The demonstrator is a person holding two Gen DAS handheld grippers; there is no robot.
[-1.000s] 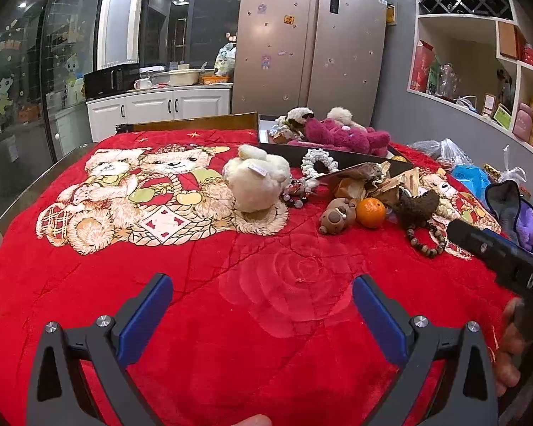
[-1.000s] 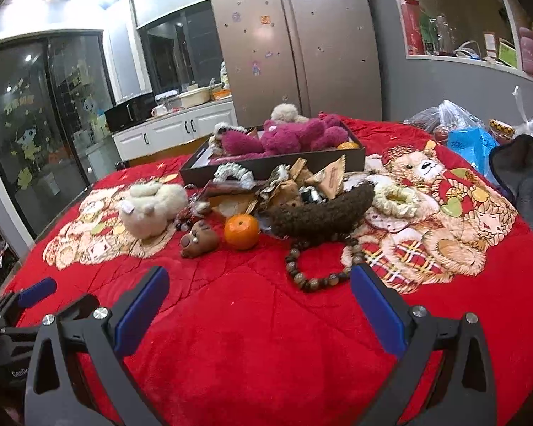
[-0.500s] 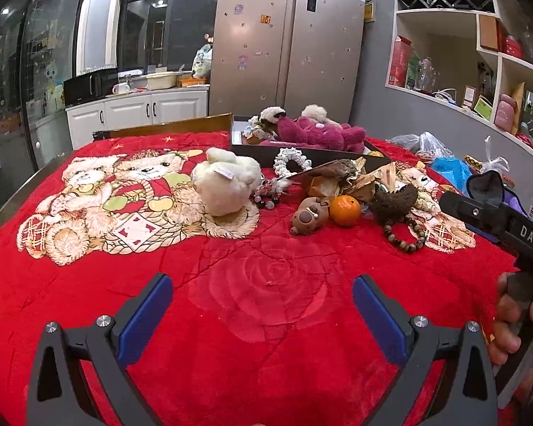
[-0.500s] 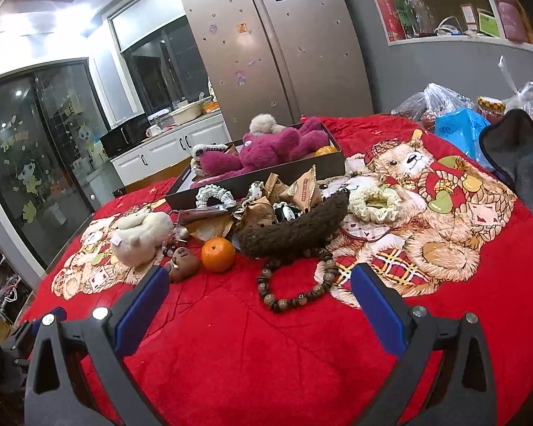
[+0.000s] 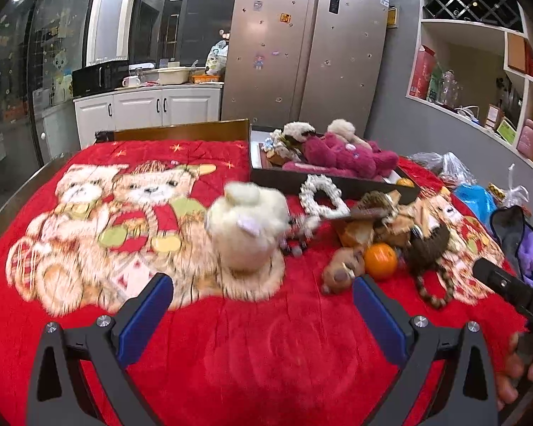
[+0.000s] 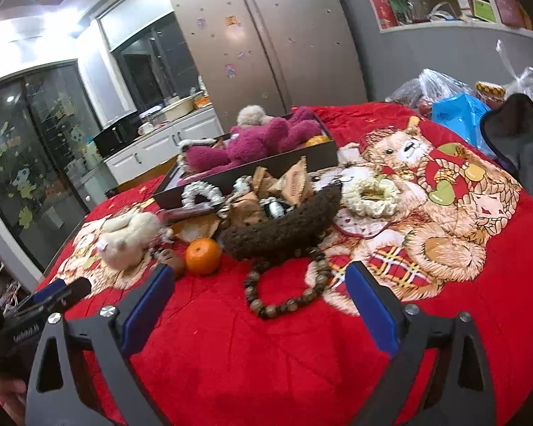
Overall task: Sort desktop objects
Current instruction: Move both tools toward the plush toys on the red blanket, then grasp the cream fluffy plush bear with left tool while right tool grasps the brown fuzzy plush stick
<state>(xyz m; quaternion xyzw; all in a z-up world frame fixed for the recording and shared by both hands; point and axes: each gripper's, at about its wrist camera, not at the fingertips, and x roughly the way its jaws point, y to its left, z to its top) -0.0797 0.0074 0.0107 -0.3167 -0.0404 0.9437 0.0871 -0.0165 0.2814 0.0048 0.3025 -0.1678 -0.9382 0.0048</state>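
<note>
Our left gripper (image 5: 263,298) hangs wide and empty over the red blanket (image 5: 266,348); our right gripper (image 6: 261,289) is narrowing, jaws flanking the bead bracelet (image 6: 284,294) without touching. Beyond lie an orange (image 6: 203,256), a cream plush (image 5: 247,225) and a dark tray (image 6: 266,172) holding a magenta plush (image 6: 259,142)

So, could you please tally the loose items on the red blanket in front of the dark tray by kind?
Plush toys: 2, cream bunny and small brown bear
Oranges: 1
Wooden bead bracelets: 1
Fluffy scrunchies: 2, white and cream
Dark brown fuzzy pouch: 1
Total: 7; the wrapped bits behind are too jumbled to count.
</note>
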